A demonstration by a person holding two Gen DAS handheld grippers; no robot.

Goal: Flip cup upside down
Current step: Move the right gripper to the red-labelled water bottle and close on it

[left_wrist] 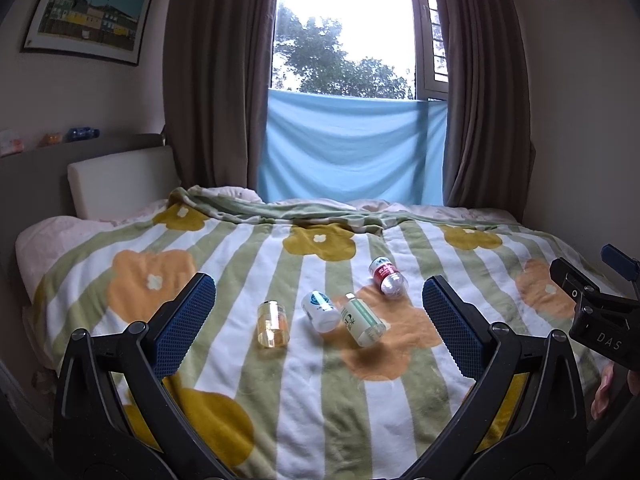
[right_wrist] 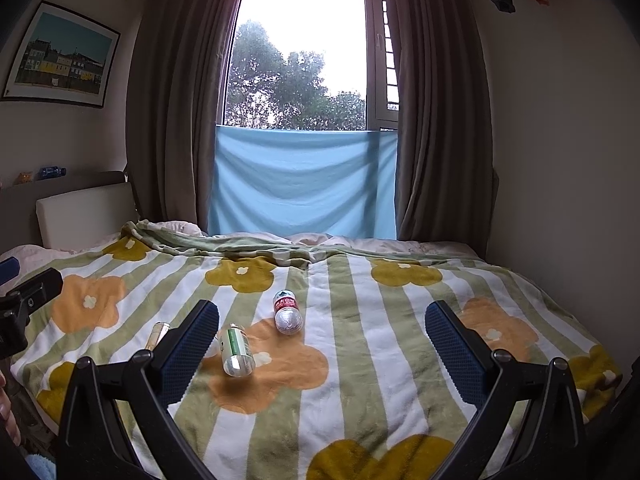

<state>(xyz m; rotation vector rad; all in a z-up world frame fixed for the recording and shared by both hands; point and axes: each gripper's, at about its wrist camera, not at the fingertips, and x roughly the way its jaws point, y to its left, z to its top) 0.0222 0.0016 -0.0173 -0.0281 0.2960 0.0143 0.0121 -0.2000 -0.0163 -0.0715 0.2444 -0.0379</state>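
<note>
Near the blanket's [left_wrist: 304,392] middle stands the amber cup [left_wrist: 273,323], so with both my left tongs [left_wrist: 319,320] and right tongs [right_wrist: 322,340] spread apart and empty, I should close squarely on its sides before turning it over.

Clear glossy plastic cup [left_wrist: 273,324] lies on a soft, fleecy cloth blanket [left_wrist: 248,248].

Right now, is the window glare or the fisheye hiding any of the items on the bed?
Left wrist view: the window is blown out white, yet the yellow cup and three bottles stay evenly lit and sharp. Right wrist view: same glare, edges bend, and the right hand-held gripper finger hides most of the cup.
</note>
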